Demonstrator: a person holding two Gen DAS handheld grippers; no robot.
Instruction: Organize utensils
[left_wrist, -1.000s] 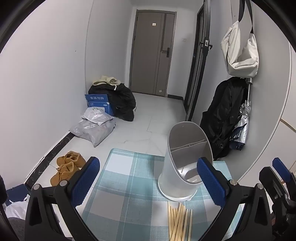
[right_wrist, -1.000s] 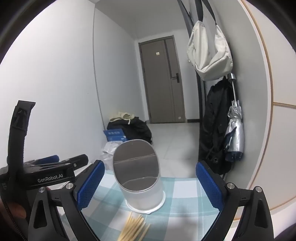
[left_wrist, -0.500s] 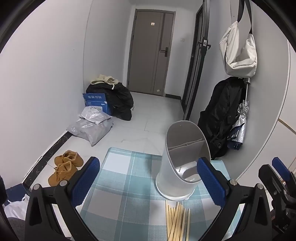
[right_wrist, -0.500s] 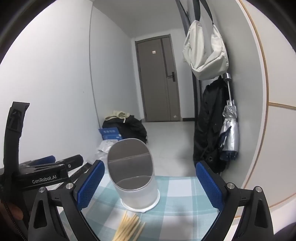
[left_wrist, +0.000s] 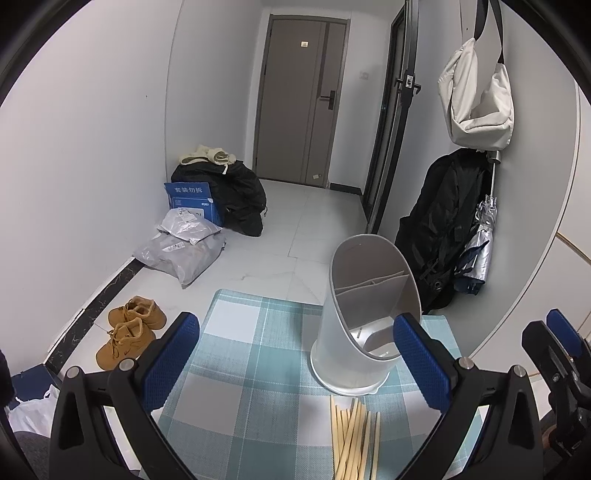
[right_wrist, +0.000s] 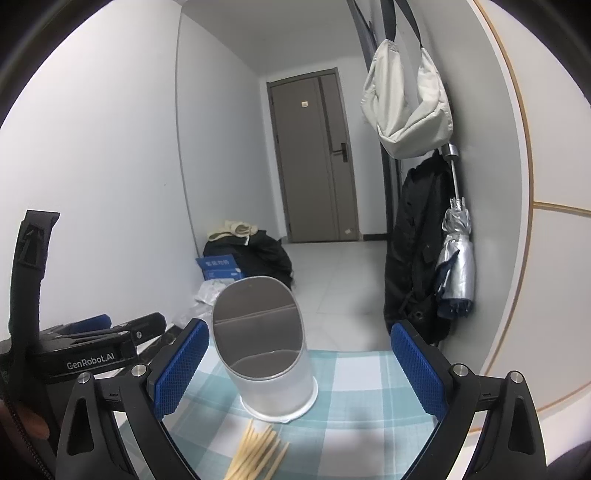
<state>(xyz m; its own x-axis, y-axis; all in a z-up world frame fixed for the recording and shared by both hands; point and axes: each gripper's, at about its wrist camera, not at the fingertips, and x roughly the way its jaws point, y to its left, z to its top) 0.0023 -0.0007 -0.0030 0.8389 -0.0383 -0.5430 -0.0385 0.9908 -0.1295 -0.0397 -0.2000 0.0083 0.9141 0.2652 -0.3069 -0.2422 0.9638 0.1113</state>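
Little has changed over the last sec: both views have drifted a bit. In the left wrist view the white plastic slant-topped utensil holder (left_wrist: 364, 325) sits slightly further left & higher than 1 s ago, and more of the bundle of pale wooden chopsticks (left_wrist: 352, 435) shows at the bottom edge. In the right wrist view the holder has slid left too, w/ more of the sticks in sight. Reads as both claws backing off or rising a touch & re-aiming, not as any object moving. Holder & sticks keep the same relation to each other.

Left claw (left_wrist: 299, 365): jaws wide apart, nothing between them, hovering above the blue-and-white checked cloth (left_wrist: 243, 362) on the table. Right claw (right_wrist: 293, 369): also spread wide, empty, its blue pads either side of the holder as seen, but not touching it as far as I can tell.

Task things: chopsticks lie loose in a fan on the cloth, tips just in front of the holder's base, none inside. Holder stands upright, opening facing the claws, inner divider visible, compartments look empty.

Meaning for task: prob still at the very start, nothing sorted yet. Next step likely = one claw drops to the sticks, which are thin & flat on cloth, so pinch may slip or take several at once.
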